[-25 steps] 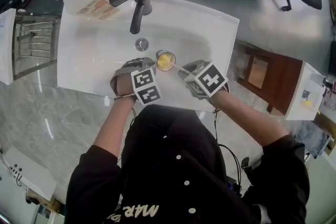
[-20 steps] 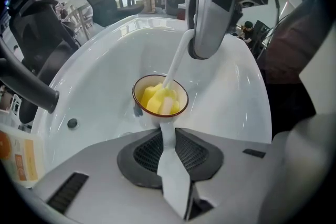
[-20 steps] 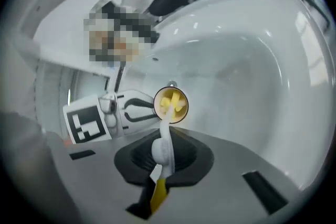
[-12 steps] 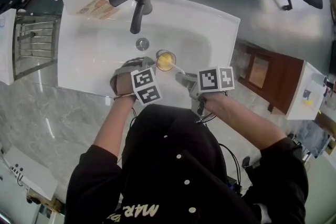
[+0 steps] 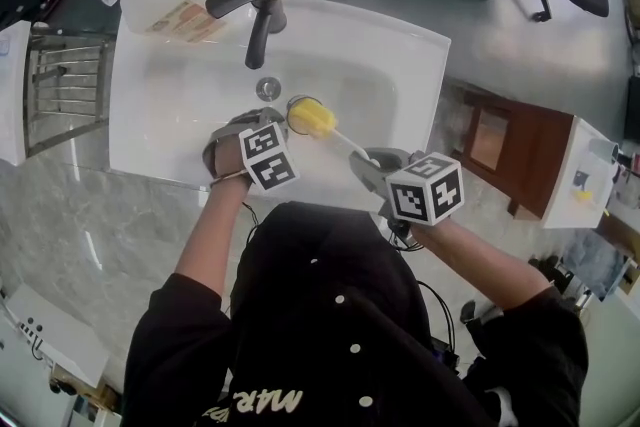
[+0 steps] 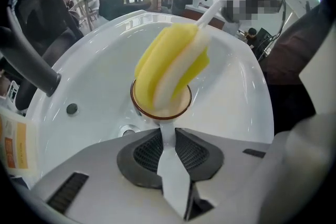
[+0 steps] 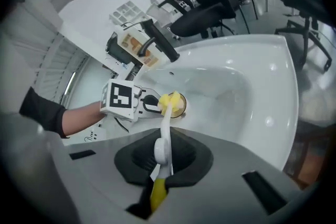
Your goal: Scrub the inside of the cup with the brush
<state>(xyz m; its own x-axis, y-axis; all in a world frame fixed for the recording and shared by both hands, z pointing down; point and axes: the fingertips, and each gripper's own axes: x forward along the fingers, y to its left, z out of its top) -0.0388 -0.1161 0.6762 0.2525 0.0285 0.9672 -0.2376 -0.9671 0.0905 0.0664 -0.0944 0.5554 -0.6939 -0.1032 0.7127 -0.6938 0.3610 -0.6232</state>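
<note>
Landmark: drain (image 5: 268,88) of the white sink (image 5: 400,40). Slightly left of the drain and on the person's side of it, the left gripper (image 6: 168,136) points steeply down into the basin, with the left forearm (image 5: 215,235) coming in over the near rim. Its jaws are narrow, clamped on a thin white part of the cup (image 6: 181,106); handle or wall, cannot tell which. The cup sits just beside the drain on its right, low in the basin, mouth up. On the brush (image 5: 338,139), the yellow sponge head (image 5: 312,120) is mostly clear of the cup, with only its lower end at the brown rim. Contact with the inside wall is not readable. The brush's long axis runs from the cup mouth obliquely up and to the right, away from the drain toward the near rim. Right of the drain, over that rim, the right gripper (image 7: 163,157) has its jaws closed on the handle's far end, where white turns to yellow. It slants down toward the cup, with the right forearm (image 5: 480,265) angled in from the person's right. Judgement: the cup lies straight ahead of the right gripper along the handle, so the next scrub stroke looks like a push down that same line. The head looks aligned with the mouth. The left grip must resist the thrust or the cup may tip.
</note>
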